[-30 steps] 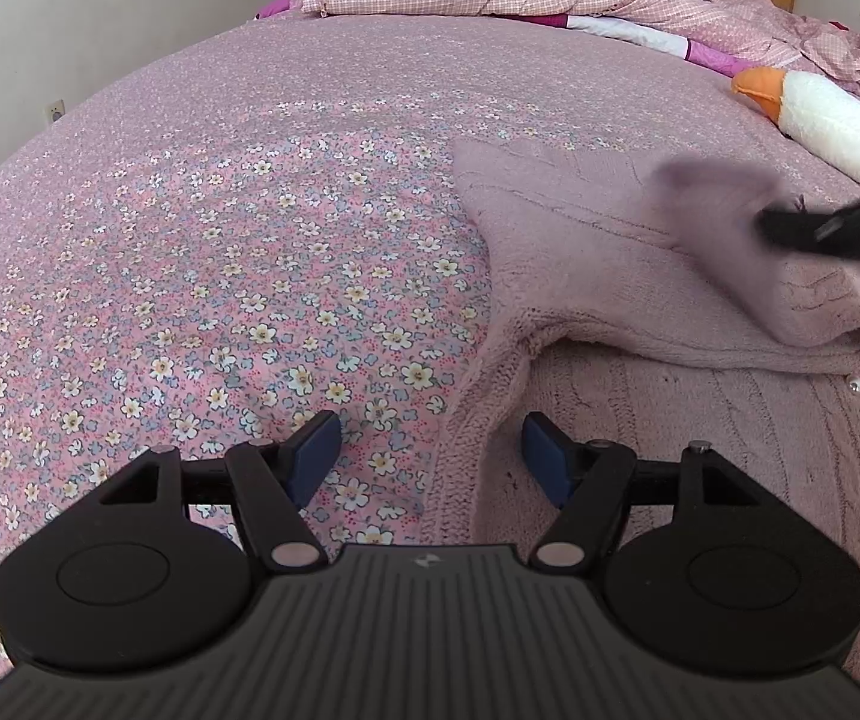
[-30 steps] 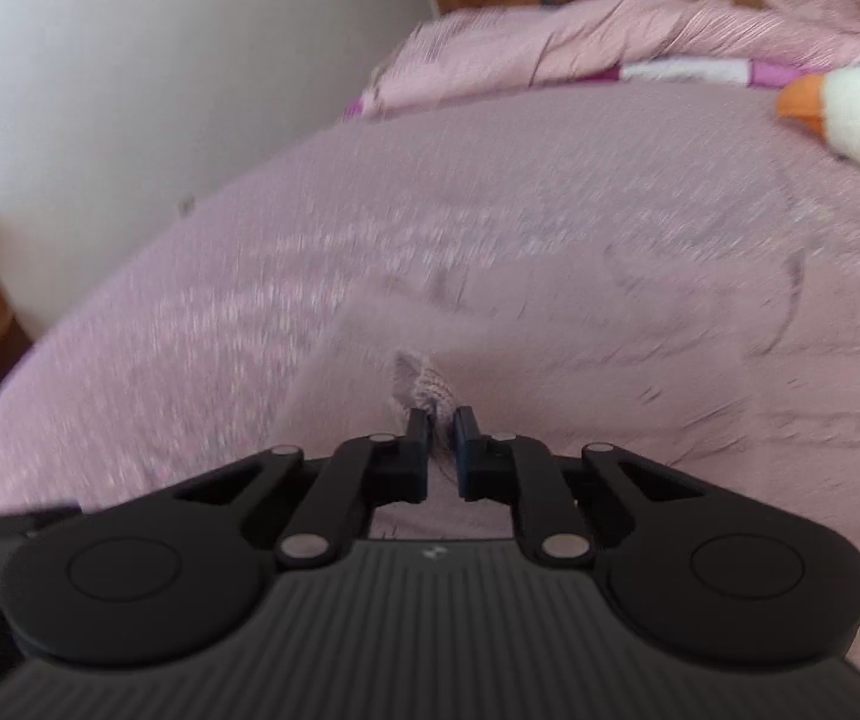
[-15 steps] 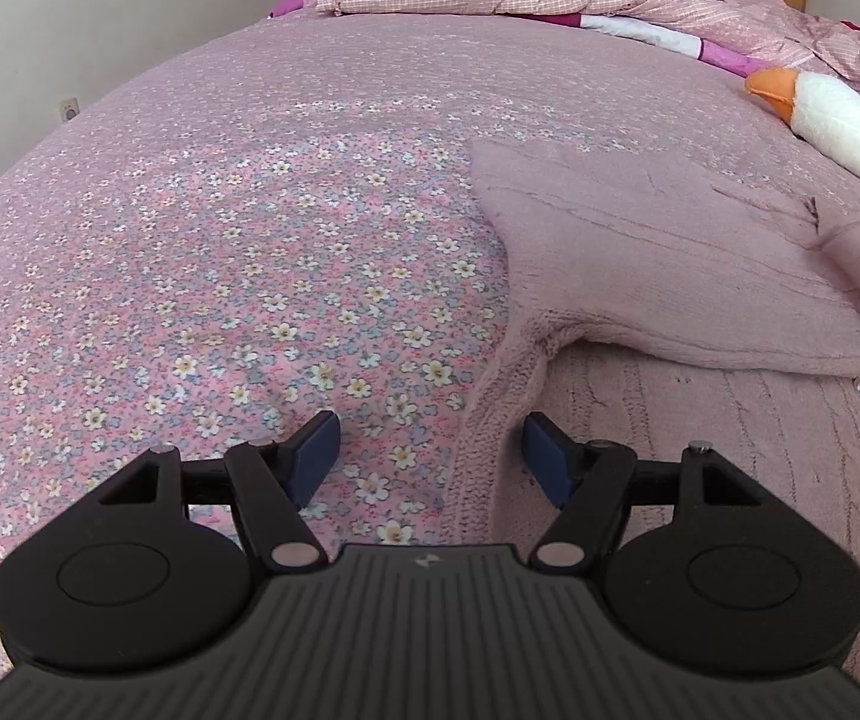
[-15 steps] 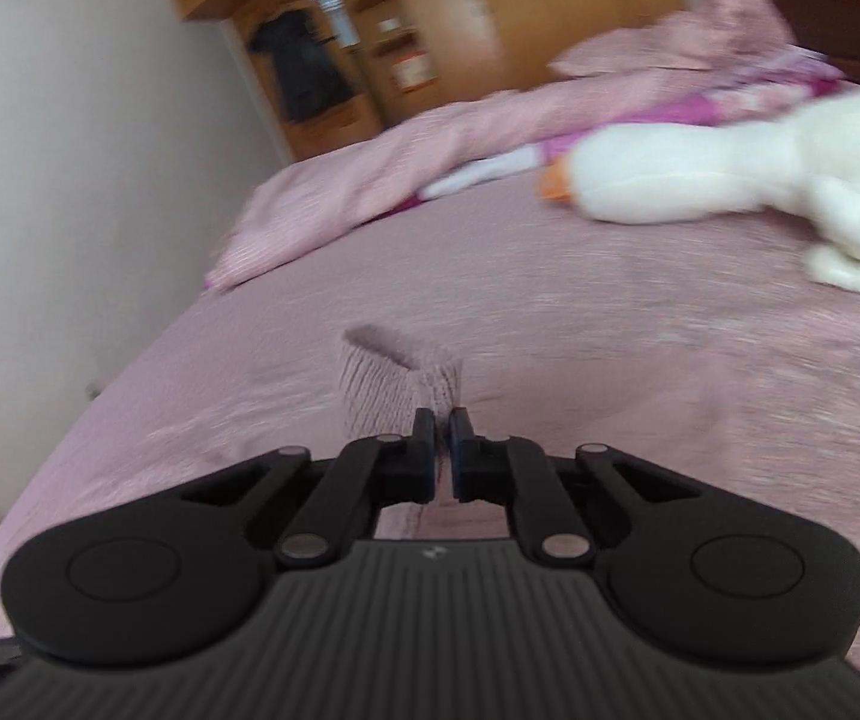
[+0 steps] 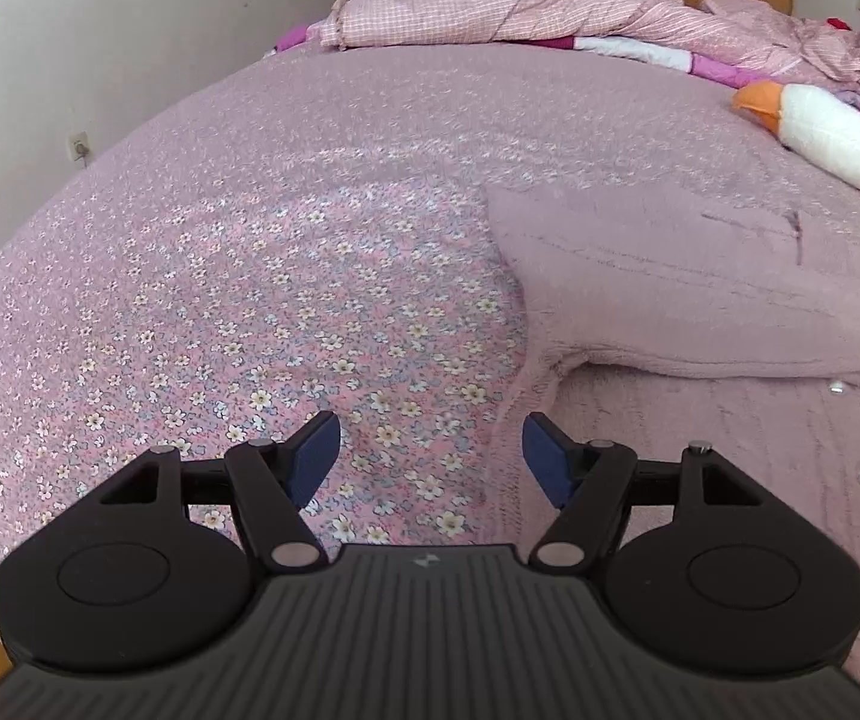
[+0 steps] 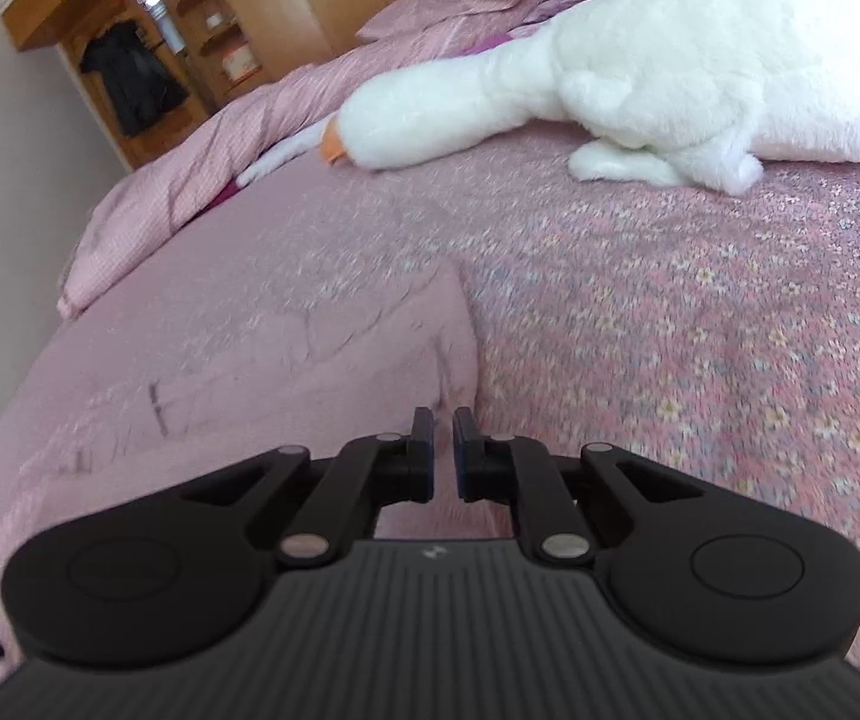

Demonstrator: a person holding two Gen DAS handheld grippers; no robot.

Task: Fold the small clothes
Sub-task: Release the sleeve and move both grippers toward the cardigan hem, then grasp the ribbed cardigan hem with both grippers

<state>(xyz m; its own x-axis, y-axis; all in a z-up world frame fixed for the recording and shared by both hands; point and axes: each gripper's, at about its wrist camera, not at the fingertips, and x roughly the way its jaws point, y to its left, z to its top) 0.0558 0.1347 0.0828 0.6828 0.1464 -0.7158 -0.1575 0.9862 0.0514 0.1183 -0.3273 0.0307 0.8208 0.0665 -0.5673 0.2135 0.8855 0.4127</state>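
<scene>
A mauve knitted sweater (image 5: pixel 700 420) with pearl buttons lies on the flowered bedspread (image 5: pixel 249 276). One sleeve (image 5: pixel 670 300) is folded across its top towards the right. My left gripper (image 5: pixel 430 456) hovers open over the sweater's left edge, with nothing between its blue pads. In the right wrist view, the sleeve (image 6: pixel 285 360) lies flat and runs away from my right gripper (image 6: pixel 443 426). Its edge converges on the fingertips. The right jaws are opening, only a slit apart, and the cuff end appears pinched between them. The right gripper is out of the left wrist view.
A white plush goose (image 6: pixel 670 60) with an orange beak lies close ahead of the right gripper, also seen as the goose (image 5: pixel 838 138) at the bed's right. A crumpled pink checked duvet (image 5: pixel 550 6) covers the far end. Wall on the left, wooden wardrobes (image 6: pixel 261 12) behind.
My right gripper swept the sleeve cuff rightward across the sweater, rolled, and sank until the sleeve lay flat; it left the left wrist view. The left gripper rose slightly, staying open.
</scene>
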